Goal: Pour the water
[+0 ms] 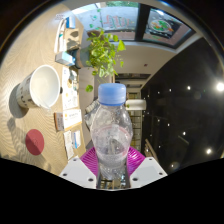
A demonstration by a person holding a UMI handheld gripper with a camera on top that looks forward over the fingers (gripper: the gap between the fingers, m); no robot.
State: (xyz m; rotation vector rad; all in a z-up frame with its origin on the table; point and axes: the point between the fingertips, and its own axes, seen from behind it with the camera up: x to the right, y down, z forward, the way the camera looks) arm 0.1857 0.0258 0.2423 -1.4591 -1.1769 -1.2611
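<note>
Currently the tongs (111,172) are clenched on a clear plastic water bottle (110,130). Both fingers press its lower body, one from 9 o'clock and one from 3 o'clock, and the magenta pads (92,160) show through and around the transparent base. The bottle stands upright between the fingers and rises straight ahead of them toward 12 o'clock. Its light blue cap (112,94) is screwed on. Ribbed bands ring the middle of the body. The water level inside is hard to read through the clear plastic; possibly the bottle is mostly full.

Off toward 10 o'clock from the bottle sits a white cup (43,86), well apart from it. The cup appears tilted in this wide view, with its open mouth facing the camera and its inside looking empty. It rests on a pale surface (40,125) that runs along the 9 o'clock side. A round red coaster-like disc (35,141) lies on the same surface at about 8 o'clock from the bottle, nearer the tongs than the cup is.

Beyond the bottle at 12 o'clock a leafy green plant (103,54) hangs or stands, its leaves just above the cap in the view. A dark, glossy wall panel (185,100) with small light reflections fills the 3 o'clock side. Framed pictures (163,28) show at about 1 o'clock, far back.
</note>
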